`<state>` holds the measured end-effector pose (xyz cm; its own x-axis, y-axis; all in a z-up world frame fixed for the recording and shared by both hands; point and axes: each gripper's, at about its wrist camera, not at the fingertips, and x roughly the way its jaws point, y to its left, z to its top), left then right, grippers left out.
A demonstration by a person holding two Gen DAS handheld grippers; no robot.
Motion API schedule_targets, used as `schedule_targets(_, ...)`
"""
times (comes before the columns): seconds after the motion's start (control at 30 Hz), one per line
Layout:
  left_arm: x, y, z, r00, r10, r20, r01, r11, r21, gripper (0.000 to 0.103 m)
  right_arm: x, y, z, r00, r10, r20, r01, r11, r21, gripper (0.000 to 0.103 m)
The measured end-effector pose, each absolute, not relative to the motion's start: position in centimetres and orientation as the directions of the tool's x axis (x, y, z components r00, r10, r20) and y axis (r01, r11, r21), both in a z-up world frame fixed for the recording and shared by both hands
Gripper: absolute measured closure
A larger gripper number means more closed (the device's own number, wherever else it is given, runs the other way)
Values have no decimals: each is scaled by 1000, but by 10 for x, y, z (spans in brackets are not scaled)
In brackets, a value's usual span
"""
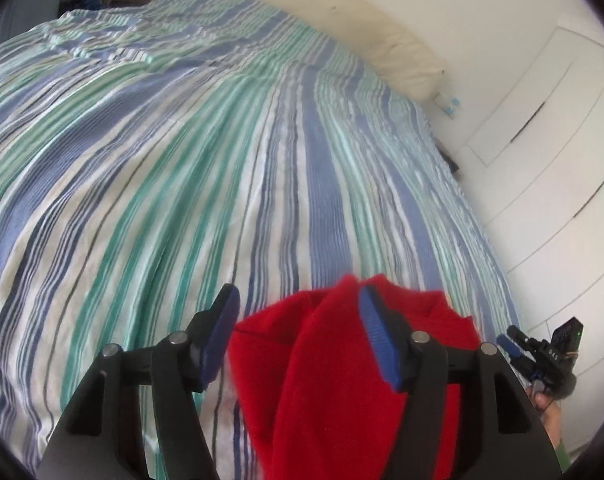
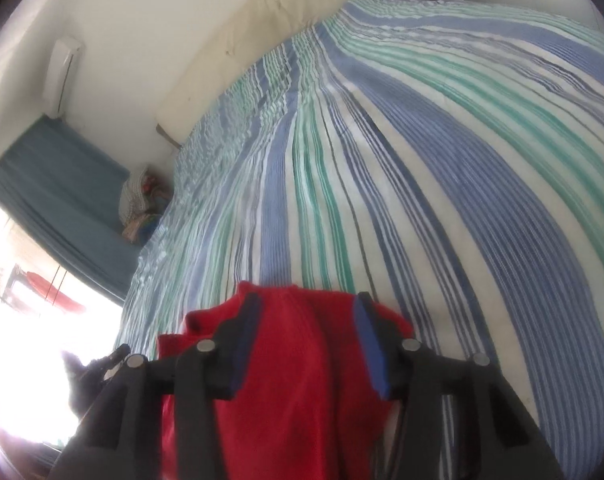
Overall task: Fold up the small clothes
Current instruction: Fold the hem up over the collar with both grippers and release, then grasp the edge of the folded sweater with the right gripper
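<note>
The lower part of the red garment [image 1: 333, 380] is being cut off by both views, so its type cannot be told. It is lying on the striped bedcover [image 1: 182, 180]. The left gripper [image 1: 298, 336] and right gripper [image 2: 305, 344] are being held with jaws apart over the garment, nothing clamped.

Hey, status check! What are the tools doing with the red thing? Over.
Both tools open: left tool, right tool. Red garment bunched between their fingers on striped bedspread. Nothing in the way. Over.

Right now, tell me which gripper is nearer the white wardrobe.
Right. The right gripper lies toward the white wardrobe; the left gripper is farther off, over the red garment.
</note>
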<state>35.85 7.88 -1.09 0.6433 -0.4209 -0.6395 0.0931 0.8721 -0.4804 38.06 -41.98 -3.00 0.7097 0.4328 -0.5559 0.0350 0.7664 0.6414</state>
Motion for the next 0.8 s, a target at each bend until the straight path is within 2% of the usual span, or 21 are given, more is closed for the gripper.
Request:
schedule_targets(0.07, 343, 61, -7, 598, -502, -625, 213, 851, -480, 32, 374, -414, -18, 690, 439, -576, -23, 809, 588, 54)
schedule_targets(0.13, 332, 42, -14, 547, -533, -645, 274, 843, -463, 20, 361, -400, -12, 641, 473, -604, -108, 835, 540, 54)
schedule_targets(0.23, 322, 30, -43, 493, -472, -731, 242, 882, -405, 22, 339, -374, -23, 531, 519, -670, -214, 847, 486, 54)
schedule_targets(0.3, 311, 37, -58, 476, -438, -763, 192, 898, -396, 26, 327, -367, -43, 475, 439, -763, -207, 898, 388, 55)
schedule_targets(0.37, 291, 49, -55, 486, -452, -748, 169, 889, -426, 26, 318, -380, -65, 437, 316, -842, -129, 949, 289, 55)
schedule_targets(0.4, 278, 54, -49, 506, -463, -728, 176, 881, -439, 25, 311, -391, -65, 458, 325, -827, -112, 944, 310, 54)
schedule_targets(0.47, 251, 60, -34, 557, -473, -683, 197, 874, -445, 21, 301, -409, -53, 517, 367, -773, -91, 922, 376, 40)
schedule_targets(0.5, 239, 62, -28, 583, -476, -659, 205, 871, -448, 17, 299, -416, -47, 547, 398, -736, -96, 904, 417, 28)
schedule_targets(0.53, 228, 64, -23, 604, -482, -635, 212, 865, -454, 15, 301, -421, -42, 569, 433, -699, -105, 881, 461, 24)
schedule_targets(0.6, 212, 67, -19, 631, -491, -601, 211, 854, -476, 15, 317, -424, -45, 569, 502, -652, -110, 831, 545, 24)
schedule_targets(0.67, 200, 72, -22, 649, -484, -587, 194, 851, -488, 15, 341, -418, -63, 539, 537, -649, -78, 799, 596, 24)
schedule_targets(0.7, 196, 76, -26, 658, -475, -585, 181, 853, -489, 15, 352, -411, -74, 518, 536, -667, -58, 800, 597, 28)
schedule_targets(0.77, 187, 88, -36, 670, -444, -596, 144, 865, -481, 15, 363, -396, -88, 489, 501, -714, -44, 832, 553, 51)
schedule_targets(0.8, 185, 96, -43, 677, -423, -602, 124, 872, -474, 15, 363, -391, -85, 495, 468, -732, -41, 854, 518, 80)
